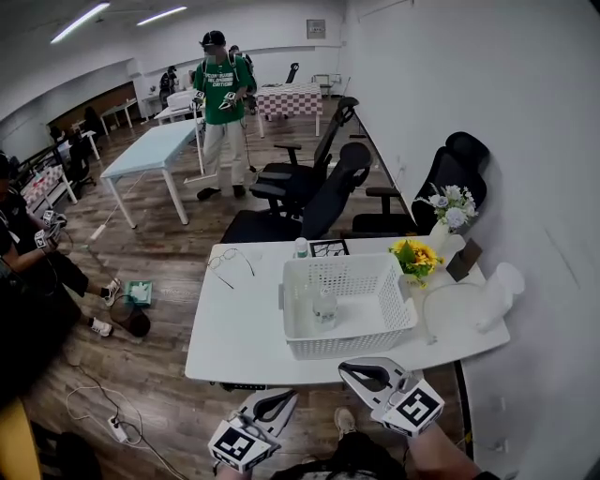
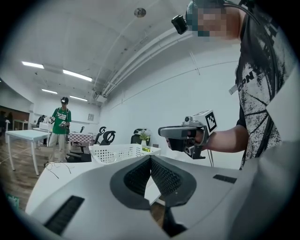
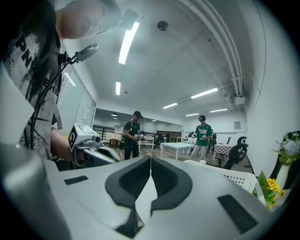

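While the left tool (image 1: 284,401) and right tool (image 1: 364,372) hover clenched on nothing just off the near edge of the worktop (image 1: 239,328), the basket (image 1: 349,345) nearest them stands there, a bottle (image 1: 325,305) inside, untouched.

Bright, even light comes from ceiling tubes (image 1: 80,21) at eleven o'clock in the head view, and shadows are faint. Every view bows at its edges, and both gripper views have black corners. Up close, the left gripper (image 2: 151,159) and right gripper (image 3: 150,159) look soft.
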`<state>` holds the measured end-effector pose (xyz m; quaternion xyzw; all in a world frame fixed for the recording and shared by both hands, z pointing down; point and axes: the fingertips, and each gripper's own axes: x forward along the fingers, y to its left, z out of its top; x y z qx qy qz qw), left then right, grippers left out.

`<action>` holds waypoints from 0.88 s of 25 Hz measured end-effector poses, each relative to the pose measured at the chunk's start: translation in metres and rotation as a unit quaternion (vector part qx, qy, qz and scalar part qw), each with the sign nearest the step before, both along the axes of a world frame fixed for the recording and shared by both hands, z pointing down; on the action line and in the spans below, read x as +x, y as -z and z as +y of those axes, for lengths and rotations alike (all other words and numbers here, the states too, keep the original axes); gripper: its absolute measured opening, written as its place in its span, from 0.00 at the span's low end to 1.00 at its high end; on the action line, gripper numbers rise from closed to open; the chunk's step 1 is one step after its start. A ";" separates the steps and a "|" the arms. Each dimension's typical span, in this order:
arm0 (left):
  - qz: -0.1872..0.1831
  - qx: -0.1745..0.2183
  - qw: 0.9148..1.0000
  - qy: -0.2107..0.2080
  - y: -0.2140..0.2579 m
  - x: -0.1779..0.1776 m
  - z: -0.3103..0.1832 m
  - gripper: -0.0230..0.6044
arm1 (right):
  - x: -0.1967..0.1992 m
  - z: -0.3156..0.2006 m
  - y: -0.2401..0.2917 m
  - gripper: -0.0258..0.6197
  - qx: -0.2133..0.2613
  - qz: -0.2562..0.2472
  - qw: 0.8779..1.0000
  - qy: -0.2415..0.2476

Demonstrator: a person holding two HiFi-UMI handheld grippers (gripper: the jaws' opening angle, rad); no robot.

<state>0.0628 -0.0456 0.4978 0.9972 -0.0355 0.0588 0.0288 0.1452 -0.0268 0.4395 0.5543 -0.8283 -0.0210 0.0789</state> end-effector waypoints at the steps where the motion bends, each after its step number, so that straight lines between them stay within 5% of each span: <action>1: 0.002 -0.001 1.000 0.003 0.000 0.004 -0.005 0.05 | 0.005 -0.006 0.002 0.07 0.001 0.001 1.000 0.001; 12: 0.012 0.006 0.998 0.055 0.017 0.050 -0.060 0.05 | 0.074 -0.083 0.024 0.08 0.000 0.030 0.999 0.036; 22: 0.015 -0.014 0.993 0.120 0.010 0.084 -0.093 0.05 | 0.113 -0.146 -0.016 0.08 -0.075 0.068 0.991 0.092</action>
